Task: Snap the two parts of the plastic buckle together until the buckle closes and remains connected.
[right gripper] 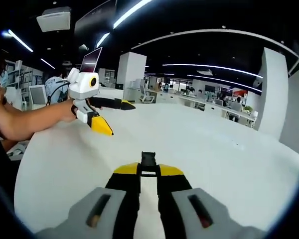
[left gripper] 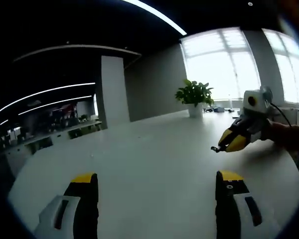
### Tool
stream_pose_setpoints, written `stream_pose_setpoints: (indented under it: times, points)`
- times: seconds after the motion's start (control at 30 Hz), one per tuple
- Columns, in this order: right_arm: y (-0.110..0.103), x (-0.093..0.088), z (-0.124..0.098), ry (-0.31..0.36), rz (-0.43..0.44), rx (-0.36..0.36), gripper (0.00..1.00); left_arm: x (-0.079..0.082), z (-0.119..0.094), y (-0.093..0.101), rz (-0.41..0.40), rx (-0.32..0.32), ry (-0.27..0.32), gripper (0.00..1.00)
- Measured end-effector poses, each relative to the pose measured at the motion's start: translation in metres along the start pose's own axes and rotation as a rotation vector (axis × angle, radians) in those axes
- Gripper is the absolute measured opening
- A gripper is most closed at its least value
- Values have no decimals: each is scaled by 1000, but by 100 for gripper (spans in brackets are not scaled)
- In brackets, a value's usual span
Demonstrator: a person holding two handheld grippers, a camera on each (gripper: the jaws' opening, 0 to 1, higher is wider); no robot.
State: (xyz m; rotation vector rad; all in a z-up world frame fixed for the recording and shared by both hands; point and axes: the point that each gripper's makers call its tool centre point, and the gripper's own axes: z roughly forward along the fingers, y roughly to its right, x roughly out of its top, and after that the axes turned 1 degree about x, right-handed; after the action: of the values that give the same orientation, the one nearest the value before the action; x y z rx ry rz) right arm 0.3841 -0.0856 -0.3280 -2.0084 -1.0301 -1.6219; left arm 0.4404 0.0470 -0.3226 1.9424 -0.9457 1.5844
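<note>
So the right gripper is pinching one buckle half in closed jaws, its long axis sticking straight out at 12 o'clock. The left gripper is sitting over the worktop at 10 o'clock, jaws gaping wide with nothing in them.

Two yellow-tipped jaws of the left gripper rise wide apart over a white table. Near its right edge, the right gripper pinches a small dark buckle part. A potted plant stands at the far edge.
</note>
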Motion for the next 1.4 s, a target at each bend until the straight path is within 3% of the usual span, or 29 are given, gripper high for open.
stream_pose_setpoints:
  times: [0.5,1.4]
  points:
    - [10,6,4,16,20,-33,10,-6,4,1,13,-9,-26,100]
    - [42,-4,20,-20,54,-164,11,-16,5,6,7,-4,-68,100]
